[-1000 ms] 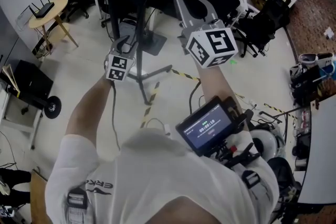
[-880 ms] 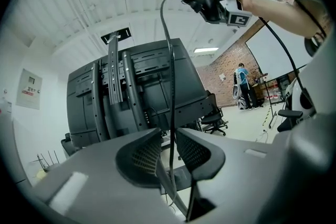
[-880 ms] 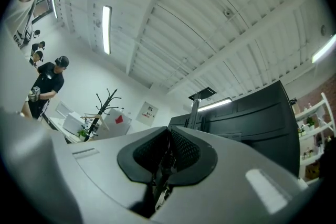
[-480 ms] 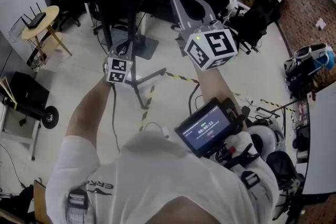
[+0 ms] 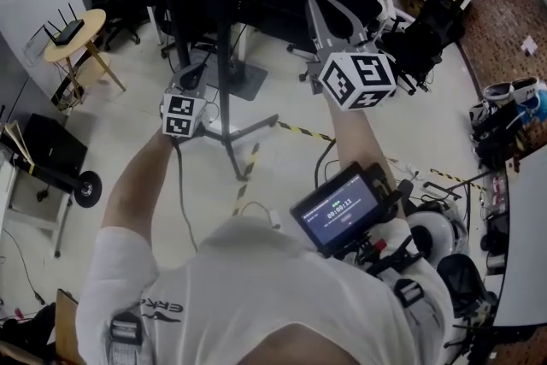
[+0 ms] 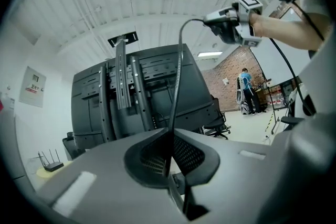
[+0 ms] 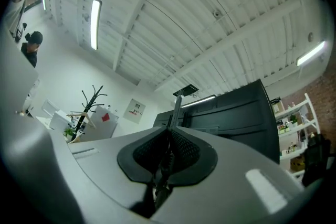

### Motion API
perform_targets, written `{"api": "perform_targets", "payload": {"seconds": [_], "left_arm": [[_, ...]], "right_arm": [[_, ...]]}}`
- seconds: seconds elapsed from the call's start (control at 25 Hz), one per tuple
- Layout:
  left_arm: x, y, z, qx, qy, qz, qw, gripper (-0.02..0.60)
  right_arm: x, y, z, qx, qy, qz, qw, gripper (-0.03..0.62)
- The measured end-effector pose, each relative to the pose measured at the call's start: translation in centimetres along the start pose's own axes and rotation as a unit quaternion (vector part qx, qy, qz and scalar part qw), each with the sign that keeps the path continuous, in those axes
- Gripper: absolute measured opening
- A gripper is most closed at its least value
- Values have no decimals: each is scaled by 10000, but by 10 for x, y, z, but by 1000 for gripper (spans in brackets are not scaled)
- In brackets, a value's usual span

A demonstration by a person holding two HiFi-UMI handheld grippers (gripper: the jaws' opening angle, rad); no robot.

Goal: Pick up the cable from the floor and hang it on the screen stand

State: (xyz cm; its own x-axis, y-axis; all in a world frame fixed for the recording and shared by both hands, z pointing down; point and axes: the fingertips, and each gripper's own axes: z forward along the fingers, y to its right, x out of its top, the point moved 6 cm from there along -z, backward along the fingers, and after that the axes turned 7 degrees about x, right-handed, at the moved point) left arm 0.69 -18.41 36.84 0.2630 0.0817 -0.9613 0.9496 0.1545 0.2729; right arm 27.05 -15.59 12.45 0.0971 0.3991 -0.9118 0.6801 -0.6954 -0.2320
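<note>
- The left gripper (image 6: 170, 131), just left of the screen stand (image 5: 224, 55), had just been closing and now pinched the cable (image 6: 178, 71), probably as a second hold.
- The cable arched in the air before the stand, ready for draping.
- The right gripper (image 5: 335, 17), right of the stand, was clenched on the cable's far part, keeping it high.

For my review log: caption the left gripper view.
Left gripper, jaws just closed on the cable arcing up to the right gripper; screen stand behind.

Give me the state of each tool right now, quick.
Left tool: its jaws have just been closing, now shut on the thin black cable.
Right tool: shut on the same cable.
</note>
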Motion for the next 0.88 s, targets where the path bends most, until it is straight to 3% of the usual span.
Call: {"api": "perform_targets", "payload": {"seconds": [0.32,0.6,0.88], "left_arm": [[36,-81,-16,467,131,-896,9948,2],[71,-134,-28,819,356,-1081,9901,2],[102,-161,-40,877,411,-1048,9898,2]], "right_arm": [[-47,13,10,-174,-161,676,9974,34],[-77,-8,38,-10,-290,875,9957,32],[-115,-35,58,248,-652,1036,9922,32]]}}
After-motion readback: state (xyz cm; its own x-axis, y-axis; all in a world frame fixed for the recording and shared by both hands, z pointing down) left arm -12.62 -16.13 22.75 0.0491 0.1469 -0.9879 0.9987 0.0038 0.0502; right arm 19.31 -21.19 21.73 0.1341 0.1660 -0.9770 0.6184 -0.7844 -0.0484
